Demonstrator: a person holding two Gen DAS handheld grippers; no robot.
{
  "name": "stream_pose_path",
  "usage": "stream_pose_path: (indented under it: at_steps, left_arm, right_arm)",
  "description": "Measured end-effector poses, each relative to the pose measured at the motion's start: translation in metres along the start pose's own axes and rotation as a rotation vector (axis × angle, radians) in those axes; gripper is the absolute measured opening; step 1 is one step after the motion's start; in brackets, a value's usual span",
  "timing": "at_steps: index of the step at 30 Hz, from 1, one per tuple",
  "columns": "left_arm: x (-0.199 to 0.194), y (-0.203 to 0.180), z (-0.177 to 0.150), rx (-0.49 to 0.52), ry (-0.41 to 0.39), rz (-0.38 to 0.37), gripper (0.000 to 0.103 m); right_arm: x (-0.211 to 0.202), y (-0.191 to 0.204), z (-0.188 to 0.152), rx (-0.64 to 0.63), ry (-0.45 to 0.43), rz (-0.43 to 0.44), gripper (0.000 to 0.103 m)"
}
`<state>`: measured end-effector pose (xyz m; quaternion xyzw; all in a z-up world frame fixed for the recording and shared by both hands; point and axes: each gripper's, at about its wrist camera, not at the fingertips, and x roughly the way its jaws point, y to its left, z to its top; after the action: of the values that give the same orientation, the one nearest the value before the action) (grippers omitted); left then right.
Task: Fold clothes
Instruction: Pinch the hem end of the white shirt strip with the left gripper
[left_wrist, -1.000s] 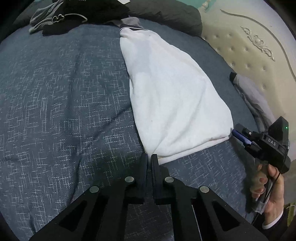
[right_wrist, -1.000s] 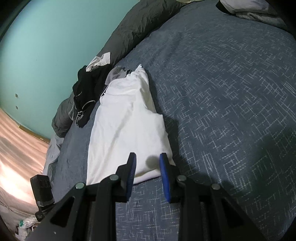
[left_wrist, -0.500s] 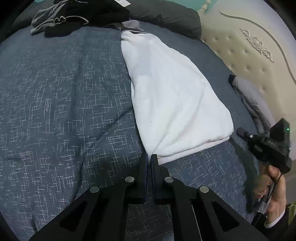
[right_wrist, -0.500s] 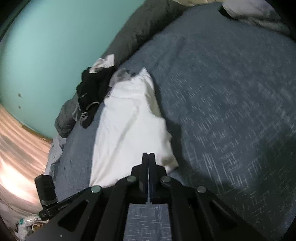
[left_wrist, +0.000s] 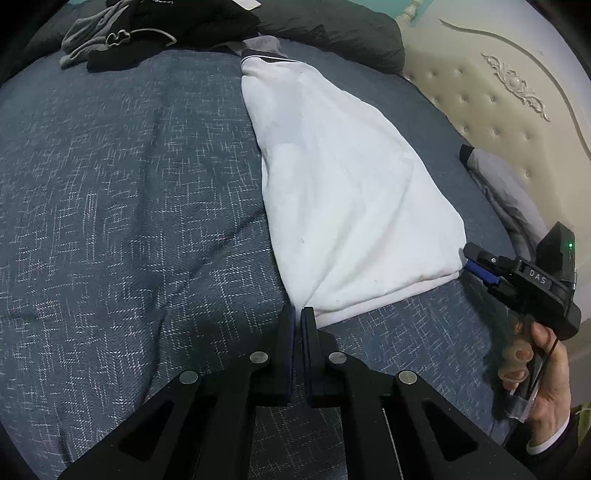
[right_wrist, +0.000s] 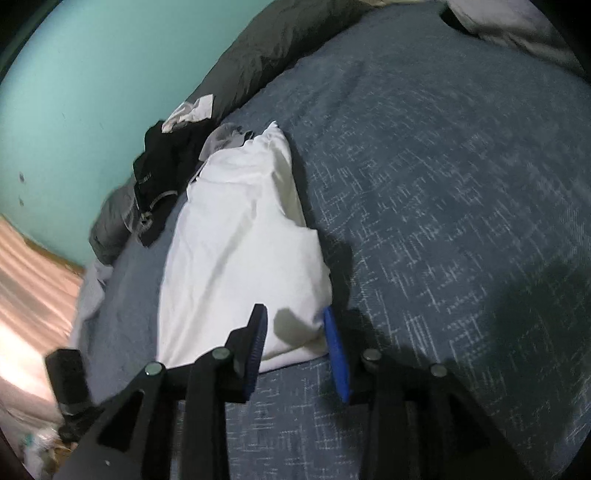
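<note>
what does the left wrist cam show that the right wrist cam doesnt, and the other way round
Only the left wrist view shows the cream tufted headboard and the person's hand holding the right gripper. Only the right wrist view shows the teal wall and the right gripper open around a corner of the white garment. Both show that white garment, the blue bedspread and the dark clothes pile. The left gripper is shut at the garment's near corner.
</note>
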<state>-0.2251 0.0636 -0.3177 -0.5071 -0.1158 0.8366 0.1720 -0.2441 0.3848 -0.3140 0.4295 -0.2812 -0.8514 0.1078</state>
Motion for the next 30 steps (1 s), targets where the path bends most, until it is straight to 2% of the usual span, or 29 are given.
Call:
stream_pose_path:
  at_steps: [1,2,3,6,12,18,21,25,30]
  left_arm:
    - [0.000,-0.001,0.000,0.003,-0.001,0.001,0.004]
    - [-0.001,-0.004,-0.003,0.003,-0.001,0.002,0.004]
    - [-0.001,-0.004,-0.003,0.000,-0.001,0.003,0.004]
    - [-0.003,-0.002,-0.002,-0.003,-0.001,0.003,0.004]
    - [-0.005,0.000,0.002,0.004,-0.001,0.003,0.004]
    - [-0.007,0.005,0.001,0.009,0.004,0.005,0.004]
    - [-0.006,0.003,0.000,0.009,0.009,0.006,0.004]
    - [-0.004,0.002,0.003,0.006,0.010,0.011,0.004]
    - [-0.001,-0.006,0.003,0.006,0.010,0.016,0.004]
  right_arm:
    - [0.001,0.002,0.000,-0.015,-0.005,-0.001,0.021]
    - [0.002,0.003,-0.001,-0.020,-0.008,0.004,0.011]
    - [0.002,0.002,-0.001,-0.012,-0.008,0.015,0.008]
    - [-0.004,-0.002,-0.001,0.007,-0.024,0.022,0.005]
    - [-0.024,0.007,0.000,0.002,-0.042,0.067,0.005]
    - [-0.006,-0.009,-0.007,0.028,0.025,-0.036,0.005]
    - [-0.008,-0.011,-0.007,0.038,0.023,-0.045,0.006]
    - [-0.017,-0.018,-0.004,0.061,-0.004,-0.083,0.006]
    - [-0.032,-0.035,0.005,0.124,-0.063,-0.066,0.006]
